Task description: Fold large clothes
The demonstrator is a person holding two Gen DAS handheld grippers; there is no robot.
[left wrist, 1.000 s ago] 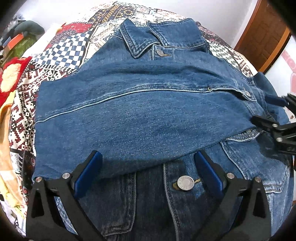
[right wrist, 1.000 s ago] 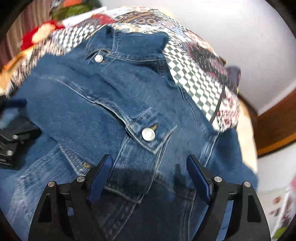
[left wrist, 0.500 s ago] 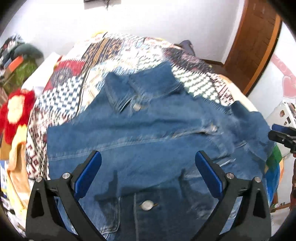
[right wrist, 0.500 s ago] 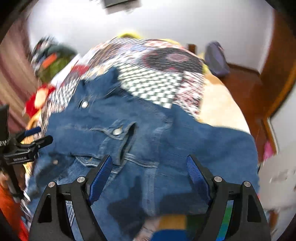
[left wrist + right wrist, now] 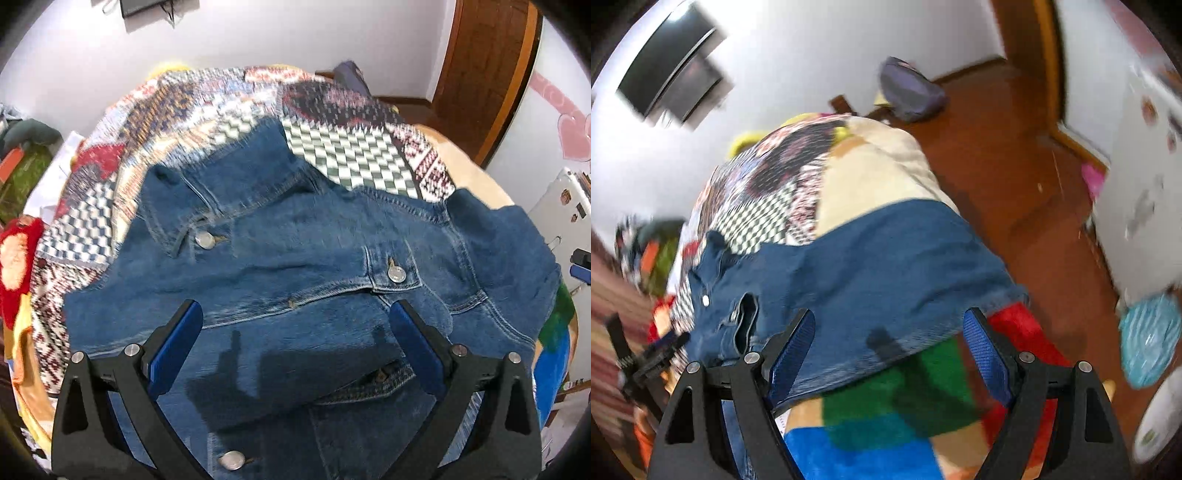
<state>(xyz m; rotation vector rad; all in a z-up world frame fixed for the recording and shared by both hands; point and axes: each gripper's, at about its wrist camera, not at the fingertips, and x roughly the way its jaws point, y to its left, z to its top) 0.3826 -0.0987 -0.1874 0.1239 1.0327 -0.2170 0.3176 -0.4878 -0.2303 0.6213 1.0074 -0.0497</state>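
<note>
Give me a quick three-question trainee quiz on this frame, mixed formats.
1. True or false: the left tool is shut on the denim jacket.
2. Multiple choice: in the right wrist view, the right tool hangs over a) the jacket's collar, b) the jacket's edge and the colour-block blanket beneath it, c) the bare wooden floor.
3. Fill in: the jacket lies front side up on a ____ quilt.

Key: 1 false, both tools are open and hold nothing; 2 b; 3 patchwork.
</note>
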